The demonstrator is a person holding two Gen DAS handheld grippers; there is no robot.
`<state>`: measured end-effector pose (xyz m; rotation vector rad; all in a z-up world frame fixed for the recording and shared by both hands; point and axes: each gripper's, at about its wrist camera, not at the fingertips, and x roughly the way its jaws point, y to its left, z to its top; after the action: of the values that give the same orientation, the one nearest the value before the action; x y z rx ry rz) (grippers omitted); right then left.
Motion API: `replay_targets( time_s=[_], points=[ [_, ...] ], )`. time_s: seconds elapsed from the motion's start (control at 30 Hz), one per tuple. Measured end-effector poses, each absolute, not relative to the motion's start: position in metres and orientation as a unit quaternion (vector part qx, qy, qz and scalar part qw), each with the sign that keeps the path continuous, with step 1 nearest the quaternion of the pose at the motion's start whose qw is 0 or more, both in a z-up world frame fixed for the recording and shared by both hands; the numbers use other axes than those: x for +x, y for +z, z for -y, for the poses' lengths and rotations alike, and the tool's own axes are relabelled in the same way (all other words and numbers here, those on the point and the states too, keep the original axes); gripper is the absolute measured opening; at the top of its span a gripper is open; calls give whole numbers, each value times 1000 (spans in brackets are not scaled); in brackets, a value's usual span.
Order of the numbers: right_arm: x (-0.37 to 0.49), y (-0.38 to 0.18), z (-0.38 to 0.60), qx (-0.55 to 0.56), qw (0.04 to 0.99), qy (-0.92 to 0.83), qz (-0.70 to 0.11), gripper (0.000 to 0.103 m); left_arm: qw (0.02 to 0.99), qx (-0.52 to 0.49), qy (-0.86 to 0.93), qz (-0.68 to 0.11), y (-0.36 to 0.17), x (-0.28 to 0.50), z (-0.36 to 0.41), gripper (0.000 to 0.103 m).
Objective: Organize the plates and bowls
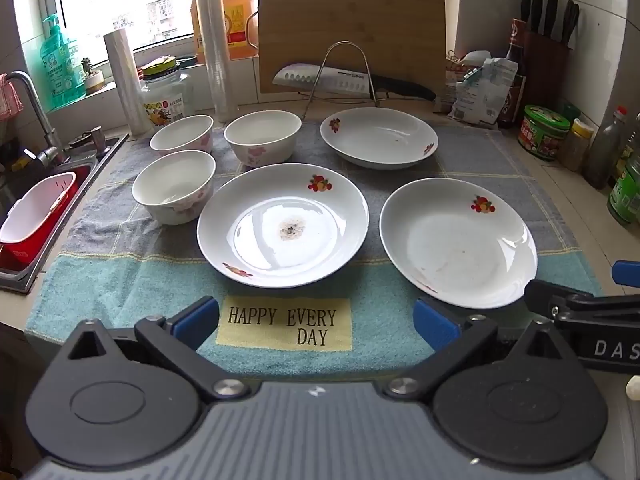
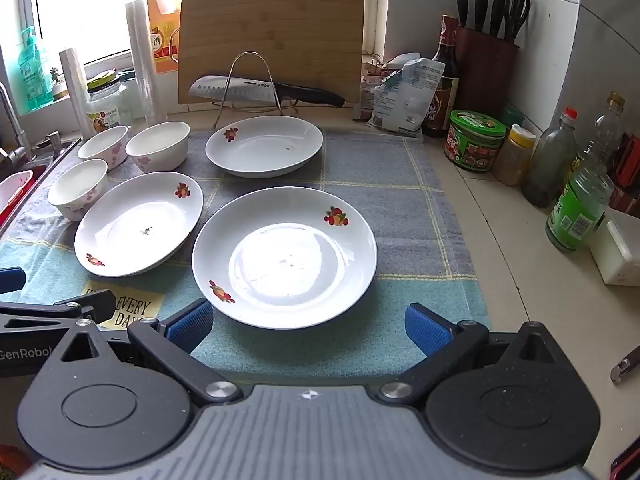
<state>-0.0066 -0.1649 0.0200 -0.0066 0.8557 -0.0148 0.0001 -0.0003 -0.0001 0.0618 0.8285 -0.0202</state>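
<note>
Plates point(image 2: 284, 256): glossy, shallow; I fear pads slipping off a rim.
Bowls point(image 1: 174, 186): crowded (easily knocked).
Left gripper point(image 1: 316, 322): spread wide, empty.
Right gripper point(image 2: 308, 328): likewise.

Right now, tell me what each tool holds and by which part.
Nothing. The left tool and right tool both stand open above the towel, short of the plates.

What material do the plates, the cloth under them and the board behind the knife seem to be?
The plates look like glazed ceramic: white, glossy, reflecting window light, with printed fruit motifs. The cloth seems woven cotton towelling: matte, checked, with a looped texture. The board looks like bamboo or wood: tan with fine parallel grain.
</note>
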Motion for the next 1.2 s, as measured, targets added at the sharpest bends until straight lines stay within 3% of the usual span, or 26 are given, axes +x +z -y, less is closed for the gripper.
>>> replay_targets(
  time_s=[1.2],
  points=[
    [-9,25,159,-4,912,-6,-410,103,916,26,-11,-400,7,-2,-7,102]
  ],
)
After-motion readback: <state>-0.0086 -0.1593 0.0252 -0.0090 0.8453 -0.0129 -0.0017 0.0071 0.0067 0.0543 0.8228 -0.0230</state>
